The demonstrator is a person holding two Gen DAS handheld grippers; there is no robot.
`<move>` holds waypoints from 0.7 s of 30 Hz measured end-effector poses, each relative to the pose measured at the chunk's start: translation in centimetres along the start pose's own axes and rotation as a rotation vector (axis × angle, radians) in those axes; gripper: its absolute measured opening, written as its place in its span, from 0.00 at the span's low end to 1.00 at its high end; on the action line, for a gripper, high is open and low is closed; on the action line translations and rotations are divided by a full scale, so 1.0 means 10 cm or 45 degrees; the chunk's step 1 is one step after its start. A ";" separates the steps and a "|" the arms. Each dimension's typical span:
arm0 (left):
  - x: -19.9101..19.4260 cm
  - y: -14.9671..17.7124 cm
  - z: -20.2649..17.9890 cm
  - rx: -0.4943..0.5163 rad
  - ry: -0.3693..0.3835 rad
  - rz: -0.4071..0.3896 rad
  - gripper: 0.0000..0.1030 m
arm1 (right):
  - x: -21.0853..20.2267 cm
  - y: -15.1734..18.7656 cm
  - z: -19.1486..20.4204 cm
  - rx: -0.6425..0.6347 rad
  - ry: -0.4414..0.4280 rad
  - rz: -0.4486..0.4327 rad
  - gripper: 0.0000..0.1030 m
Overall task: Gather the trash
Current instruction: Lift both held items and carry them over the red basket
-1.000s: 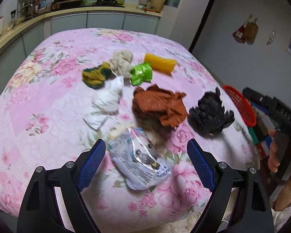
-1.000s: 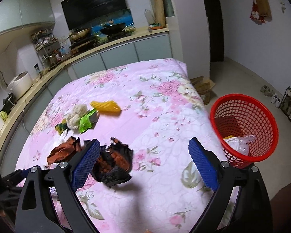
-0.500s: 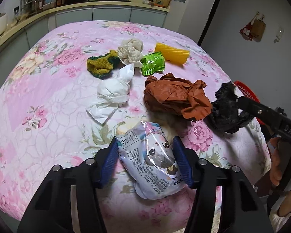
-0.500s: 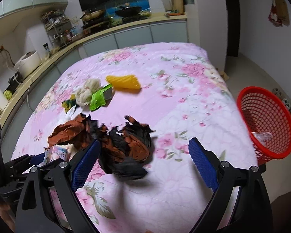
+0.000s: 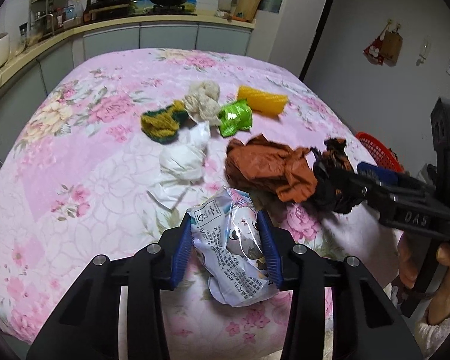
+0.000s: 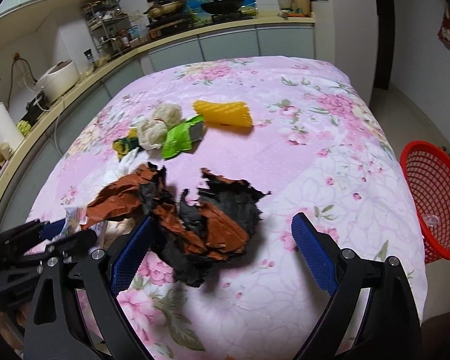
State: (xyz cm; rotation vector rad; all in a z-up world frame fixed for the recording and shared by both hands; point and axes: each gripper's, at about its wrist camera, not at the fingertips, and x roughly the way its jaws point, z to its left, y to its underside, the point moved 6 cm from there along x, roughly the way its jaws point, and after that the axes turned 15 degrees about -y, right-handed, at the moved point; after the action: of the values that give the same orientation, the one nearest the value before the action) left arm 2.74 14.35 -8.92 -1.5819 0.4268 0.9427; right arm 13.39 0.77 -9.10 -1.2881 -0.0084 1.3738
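Note:
A white printed snack packet (image 5: pixel 228 240) lies near the front edge of the pink floral table (image 5: pixel 75 165). My left gripper (image 5: pixel 225 219) is closing on it, and both blue pads press its sides. To its right a black-and-orange crumpled wad (image 6: pixel 210 228) sits between the fingers of my open right gripper (image 6: pixel 222 219), nearer the left finger. In the left wrist view the right gripper (image 5: pixel 354 177) reaches in from the right around that wad (image 5: pixel 333 186). The red basket (image 6: pixel 432 198) stands on the floor off the table's right side.
Brown crumpled paper (image 5: pixel 264 165) lies beside the wad, with white tissue (image 5: pixel 186 156) to its left. Farther back lie a green wrapper (image 5: pixel 234 117), a yellow piece (image 5: pixel 262 100), a beige wad (image 5: pixel 202 102) and a green-yellow scrubber (image 5: pixel 160 120). A kitchen counter (image 6: pixel 177 39) runs behind the table.
The left jaws have narrowed from wide apart onto the packet. The right gripper has come down and in over the black-and-orange wad, swinging away from the basket.

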 end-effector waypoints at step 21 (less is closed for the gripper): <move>-0.01 -0.26 0.25 -0.061 -0.070 -0.070 0.40 | 0.16 -0.02 -0.19 0.041 -0.021 0.052 0.53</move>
State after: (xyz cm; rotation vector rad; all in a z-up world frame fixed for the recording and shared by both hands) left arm 3.72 17.33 -7.08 -1.5992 0.3232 0.9579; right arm 15.28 0.73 -10.75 -1.2558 0.0287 1.4137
